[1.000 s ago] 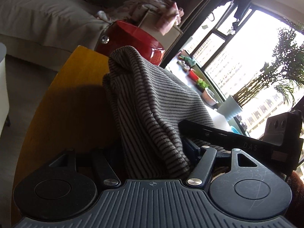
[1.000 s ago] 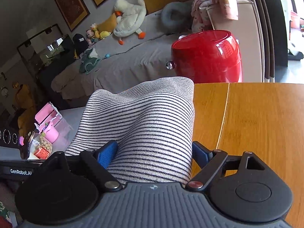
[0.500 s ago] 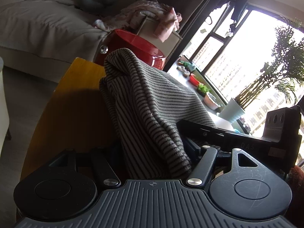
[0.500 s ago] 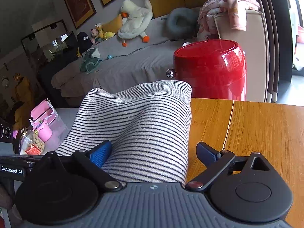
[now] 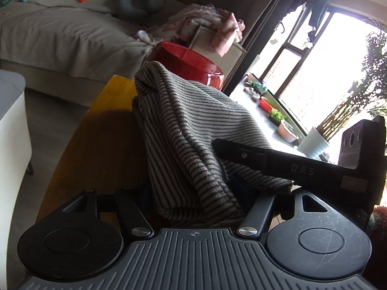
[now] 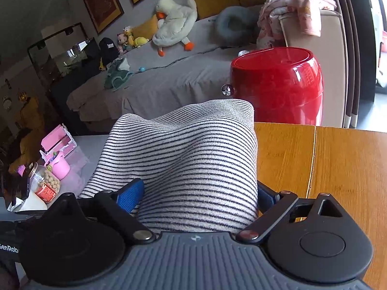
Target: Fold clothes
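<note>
Both tongs had the striped knit garment running between their fingers. On my left gripper the fingers were buried under a thick bunched roll of the cloth, so I could not tell whether they were pinching it or merely cradling it. On my right gripper the jaws had just been opening and stood spread wide: the blue pad of the left finger showed at the edge of the fabric, while the right finger was mostly hidden behind the fold, so I read that side as released rather than gripped. The garment lay doubled over on the wooden table, humped up between the two tools, with its far edge rising in front of the red bin that stood beyond the table. From the left wrist view, the right tool's black body crossed in from the right, lying across the cloth. My judgement was that a fold had been laid down and I was in the letting-go part of that step. Next I would need to draw the right tool back clear without dragging the top layer, check the left side's hold, then find a fresh edge for the following fold and smooth the hump flat.
</note>
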The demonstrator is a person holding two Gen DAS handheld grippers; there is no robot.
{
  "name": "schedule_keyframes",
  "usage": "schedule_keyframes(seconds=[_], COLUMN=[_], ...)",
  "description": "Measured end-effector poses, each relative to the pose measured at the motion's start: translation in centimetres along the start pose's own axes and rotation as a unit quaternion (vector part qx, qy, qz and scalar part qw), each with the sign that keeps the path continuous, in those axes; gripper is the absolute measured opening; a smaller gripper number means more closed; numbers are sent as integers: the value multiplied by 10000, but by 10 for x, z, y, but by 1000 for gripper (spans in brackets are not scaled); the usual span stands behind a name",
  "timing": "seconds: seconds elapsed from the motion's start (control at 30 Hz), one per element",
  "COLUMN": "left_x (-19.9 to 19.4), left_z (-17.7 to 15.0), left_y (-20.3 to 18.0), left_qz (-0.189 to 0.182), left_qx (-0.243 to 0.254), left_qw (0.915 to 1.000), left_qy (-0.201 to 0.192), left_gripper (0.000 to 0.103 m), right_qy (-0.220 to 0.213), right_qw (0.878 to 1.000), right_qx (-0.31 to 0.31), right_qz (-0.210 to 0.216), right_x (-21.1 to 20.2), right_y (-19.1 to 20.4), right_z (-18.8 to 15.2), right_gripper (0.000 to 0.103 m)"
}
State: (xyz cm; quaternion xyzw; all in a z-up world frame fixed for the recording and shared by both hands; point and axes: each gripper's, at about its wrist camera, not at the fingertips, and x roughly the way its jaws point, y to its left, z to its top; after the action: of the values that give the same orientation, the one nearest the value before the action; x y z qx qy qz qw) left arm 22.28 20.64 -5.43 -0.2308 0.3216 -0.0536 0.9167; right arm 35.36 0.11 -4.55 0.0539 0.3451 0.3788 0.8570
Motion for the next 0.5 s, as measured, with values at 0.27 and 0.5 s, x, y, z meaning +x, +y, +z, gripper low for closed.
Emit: schedule_keyframes(seconds=[0.27, 0.5], left_x=[-15, -58], left_z=[-4, -56], left_y=[-6, -33], left_qz=[234, 642], left_qx=[2, 8], left_qw=[9997, 9978], left_qy=[-115, -173], left_gripper=[76, 102], right_qy=[-63, -172], right_qw=[9996, 9985], right_qx=[-26, 239], right_qz=[-280, -453], right_x=[-30, -88], right_y=[1, -2], right_z=[-7, -50], right_gripper=[102, 103])
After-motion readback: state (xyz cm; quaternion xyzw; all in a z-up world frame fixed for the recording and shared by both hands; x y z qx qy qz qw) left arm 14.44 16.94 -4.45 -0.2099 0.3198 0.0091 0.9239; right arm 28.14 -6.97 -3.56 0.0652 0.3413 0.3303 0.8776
